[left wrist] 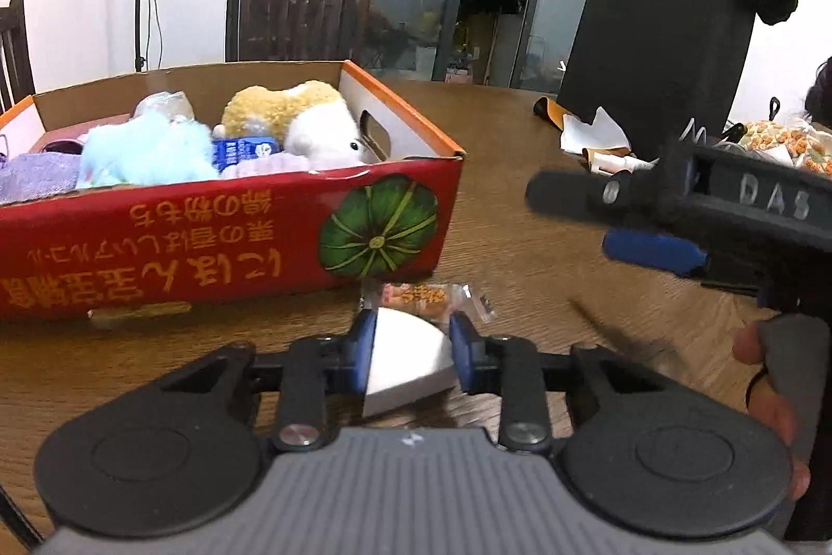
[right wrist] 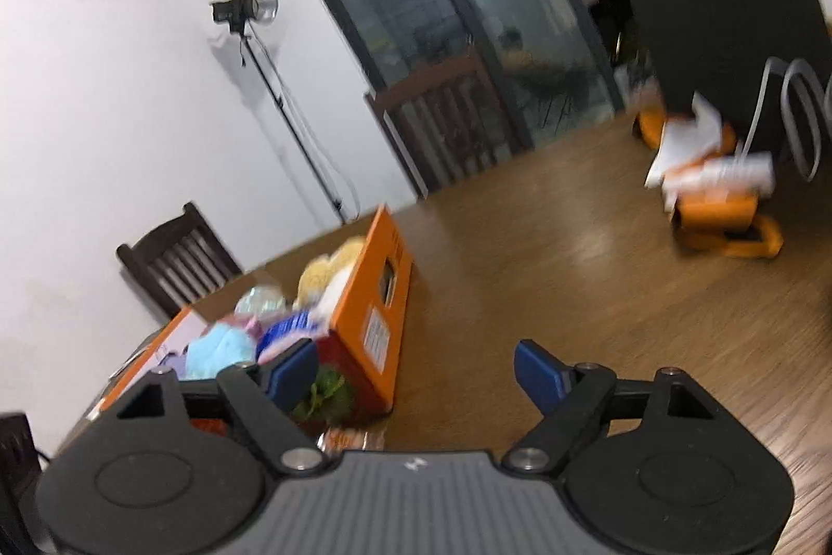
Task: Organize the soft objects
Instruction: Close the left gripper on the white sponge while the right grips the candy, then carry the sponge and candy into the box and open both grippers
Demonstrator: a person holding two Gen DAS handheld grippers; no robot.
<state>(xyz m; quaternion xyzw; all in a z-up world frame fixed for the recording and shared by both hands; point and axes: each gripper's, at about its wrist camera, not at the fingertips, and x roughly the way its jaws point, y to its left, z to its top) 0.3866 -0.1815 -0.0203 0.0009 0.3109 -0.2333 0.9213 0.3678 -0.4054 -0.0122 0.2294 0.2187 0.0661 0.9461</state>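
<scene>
Wood-grain counter (left wrist: pixel 520 201) fills our view, with dark glass doors and a slatted chair (left wrist: pixel 304 14) behind it. At ten o'clock sits a red cardboard box (left wrist: pixel 218 237) holding soft toys: a pale blue plush (left wrist: pixel 145 152), a tan and white plush (left wrist: pixel 307 120) and a lilac cloth (left wrist: pixel 36 175). Our left tool (left wrist: pixel 413 352) is clenched on a white wedge-shaped sponge (left wrist: pixel 408 360), held low over the counter just beside the box's near wall, with a small snack packet (left wrist: pixel 424 297) lying just beyond it. Our right tool (right wrist: pixel 416 373) hangs released, its blue pads well apart, at three o'clock of the box. A black bag (left wrist: pixel 655 40) stands at one o'clock.
</scene>
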